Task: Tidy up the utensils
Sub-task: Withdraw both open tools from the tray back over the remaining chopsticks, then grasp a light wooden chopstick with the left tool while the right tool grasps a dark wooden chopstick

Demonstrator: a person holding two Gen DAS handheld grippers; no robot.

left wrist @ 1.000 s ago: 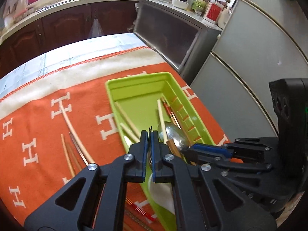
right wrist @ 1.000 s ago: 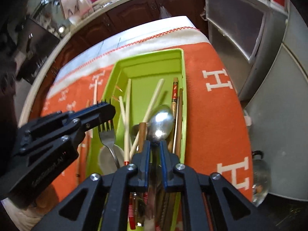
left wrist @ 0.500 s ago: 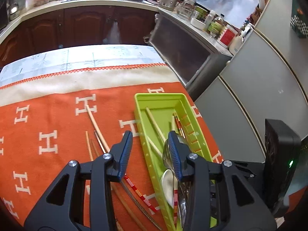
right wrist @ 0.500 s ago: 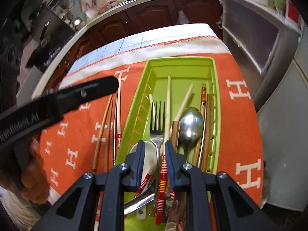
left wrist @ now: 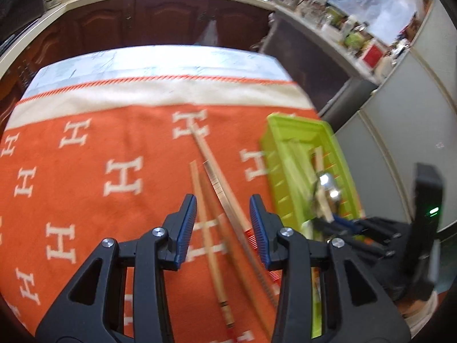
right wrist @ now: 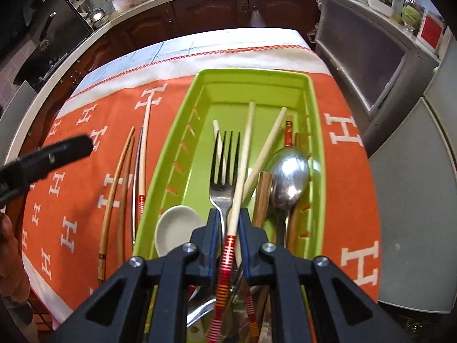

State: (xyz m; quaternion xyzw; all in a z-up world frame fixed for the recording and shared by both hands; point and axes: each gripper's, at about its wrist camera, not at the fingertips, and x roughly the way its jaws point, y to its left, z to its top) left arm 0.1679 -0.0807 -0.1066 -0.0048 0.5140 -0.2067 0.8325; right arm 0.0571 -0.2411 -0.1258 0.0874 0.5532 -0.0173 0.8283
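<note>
A lime green tray [right wrist: 314, 108] on the orange cloth holds a fork [right wrist: 225, 168], a metal spoon [right wrist: 290, 177], a white ceramic spoon [right wrist: 174, 225] and several chopsticks. My right gripper [right wrist: 230, 214] hovers over the tray's near end, jaws slightly apart around a pale chopstick with red bands [right wrist: 242, 165], not clamped. My left gripper [left wrist: 223, 207] is open above several loose chopsticks [left wrist: 211, 160] lying on the cloth left of the tray [left wrist: 285, 131]. These chopsticks also show in the right wrist view [right wrist: 142, 154], with the left gripper's finger [right wrist: 57, 154] above them.
The orange cloth with white H marks [left wrist: 85, 171] covers the table, ending in a white band at the far edge [left wrist: 160, 91]. Dark cabinets and a cluttered counter [left wrist: 160, 14] stand behind. A grey appliance [right wrist: 405, 200] sits close to the table's right side.
My left gripper has swung left from over the tray to above the loose chopsticks and stays open. My right gripper has opened from shut and pulled back slightly over the tray.
</note>
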